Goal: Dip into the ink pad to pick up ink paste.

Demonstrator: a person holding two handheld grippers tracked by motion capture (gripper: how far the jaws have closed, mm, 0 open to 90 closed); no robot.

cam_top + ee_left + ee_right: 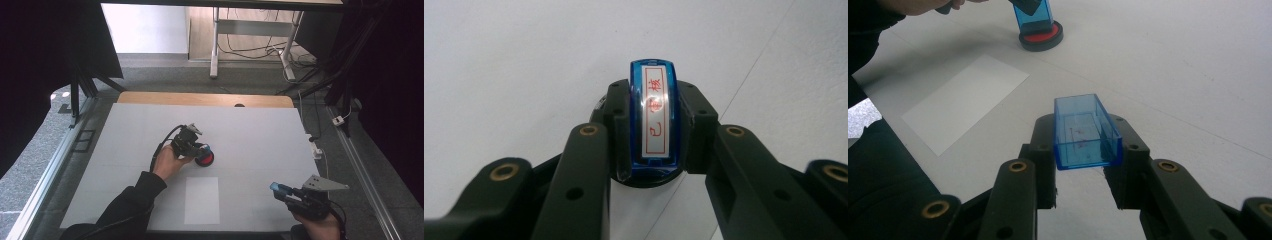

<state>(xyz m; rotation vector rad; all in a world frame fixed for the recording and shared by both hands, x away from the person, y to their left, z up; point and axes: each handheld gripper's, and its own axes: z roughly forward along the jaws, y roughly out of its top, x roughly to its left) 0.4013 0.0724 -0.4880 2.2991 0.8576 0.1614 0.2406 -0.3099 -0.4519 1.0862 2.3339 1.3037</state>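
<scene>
I am reading the left gripper (651, 165) first: its jaws are standing narrow, pinching a blue stamp (652, 117) by its two flat sides. The stamp is sitting upright between the jaws, its white label with red characters facing the camera. In the right gripper view the stamp's (1034, 15) lower end is resting in a round ink pad (1041, 36), red inside a black rim. In the high view the left gripper (196, 148) is sitting near the middle of the table (260, 135), with the ink pad (205, 159) just under and beyond its jaws.

The right gripper (1082, 165) is also closed to a narrow gap, clamping a clear blue cap (1086, 131). The cap is an open rectangular box, hollow side up, sticking out ahead of the jaw tips, with faint red marks inside. In the high view the right gripper (287, 192) is sitting near the table's close edge, well apart from the left one.

A white sheet of paper (202, 200) is lying flat between the two grippers, nearer the close edge. Around the ink pad I am seeing bare white surface on all sides; the far and side edges of the table are well away from both sets of jaws.
</scene>
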